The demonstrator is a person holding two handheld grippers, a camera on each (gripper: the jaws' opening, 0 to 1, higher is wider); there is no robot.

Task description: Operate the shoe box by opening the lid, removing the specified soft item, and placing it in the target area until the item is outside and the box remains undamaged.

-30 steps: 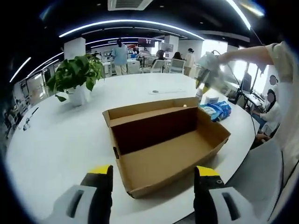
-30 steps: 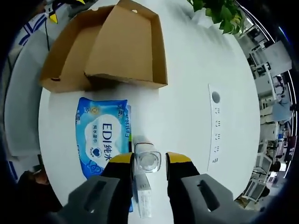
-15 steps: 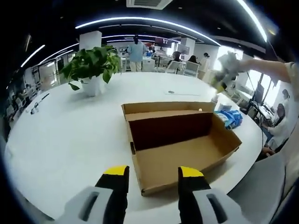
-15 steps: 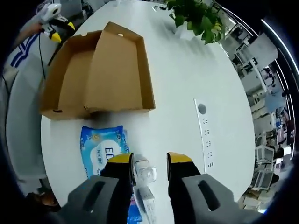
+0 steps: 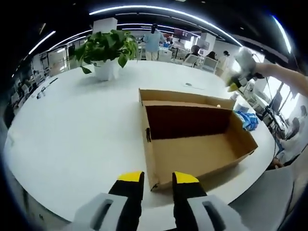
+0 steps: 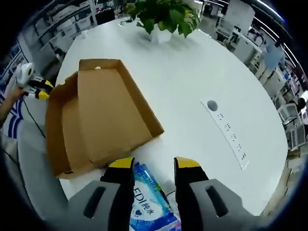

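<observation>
Just beyond the empty right hand-held gripper [image 6: 152, 163], jaws slightly parted, the wipes pack [image 6: 150, 204] beside the open shoe box [image 6: 98, 115].

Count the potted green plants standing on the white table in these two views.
1. The leafy green plant in a white pot stands on the round white table, beyond the open brown cardboard shoe box. It also shows in the right gripper view.

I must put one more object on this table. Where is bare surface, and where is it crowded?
Bare patches: the white table between the potted plant and the open box, and between the box and the power strip. Crowded: beside the box's long wall, where the wipes pack lies under the right claw.
</observation>
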